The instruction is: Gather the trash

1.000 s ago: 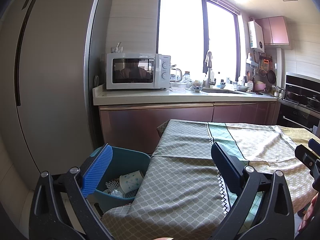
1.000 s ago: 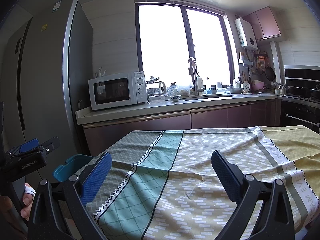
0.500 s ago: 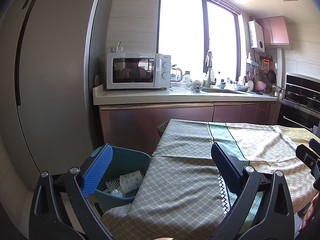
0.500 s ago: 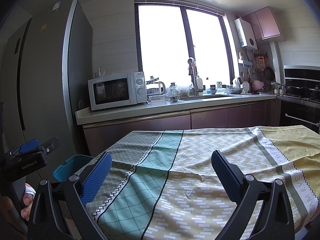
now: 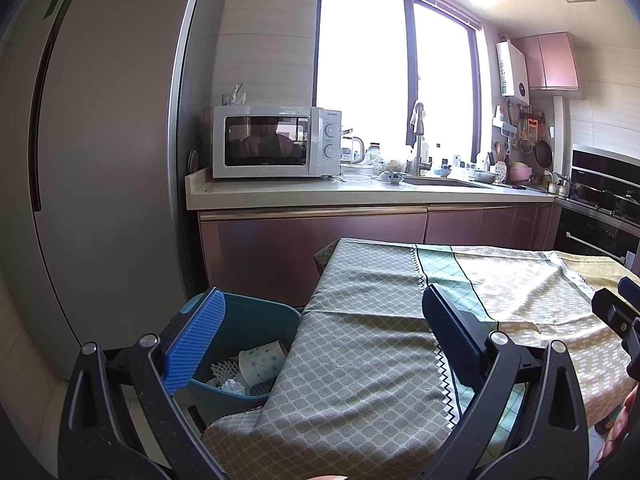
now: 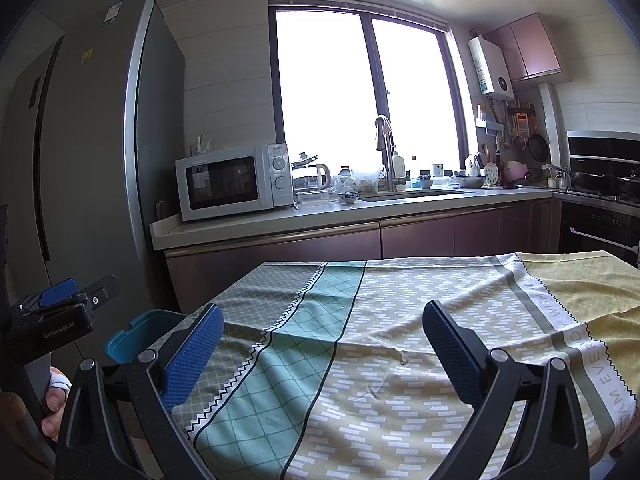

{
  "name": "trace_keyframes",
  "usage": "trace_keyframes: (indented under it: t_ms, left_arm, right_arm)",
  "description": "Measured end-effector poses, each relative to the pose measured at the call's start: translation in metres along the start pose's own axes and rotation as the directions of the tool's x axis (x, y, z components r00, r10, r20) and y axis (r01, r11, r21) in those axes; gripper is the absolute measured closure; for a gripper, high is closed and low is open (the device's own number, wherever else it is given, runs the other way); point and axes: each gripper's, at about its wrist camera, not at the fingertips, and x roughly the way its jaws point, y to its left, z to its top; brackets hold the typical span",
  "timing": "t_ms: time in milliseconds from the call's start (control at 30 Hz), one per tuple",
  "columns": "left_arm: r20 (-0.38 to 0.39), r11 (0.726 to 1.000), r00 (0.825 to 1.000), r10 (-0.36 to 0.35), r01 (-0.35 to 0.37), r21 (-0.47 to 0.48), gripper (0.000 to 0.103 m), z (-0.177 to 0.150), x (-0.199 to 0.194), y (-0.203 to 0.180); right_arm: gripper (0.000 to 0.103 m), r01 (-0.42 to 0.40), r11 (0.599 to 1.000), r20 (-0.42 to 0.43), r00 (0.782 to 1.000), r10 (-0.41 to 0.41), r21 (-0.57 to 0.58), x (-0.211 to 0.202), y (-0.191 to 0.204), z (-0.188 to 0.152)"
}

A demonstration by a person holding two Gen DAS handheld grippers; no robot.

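A teal trash bin stands on the floor at the table's left end; its rim also shows in the right wrist view. Inside it lie a white paper cup with a blue pattern, foam netting and crumpled paper. My left gripper is open and empty, held above the table's left edge beside the bin. My right gripper is open and empty above the patterned tablecloth. No trash shows on the cloth.
A tall grey fridge stands left of the bin. Behind the table runs a counter with a white microwave, kettle, sink and dishes. An oven is at the far right.
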Motion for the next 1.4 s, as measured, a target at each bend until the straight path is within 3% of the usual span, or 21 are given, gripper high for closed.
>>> trace_keyframes:
  t_ms: [1400]
  left_arm:
    - [-0.002, 1.0, 1.0, -0.004, 0.004, -0.003, 0.006, 0.0014, 0.0007, -0.0042]
  right_arm:
    - [0.007, 0.005, 1.0, 0.001, 1.0, -0.005, -0.001, 0.0006, -0.0002, 0.0014]
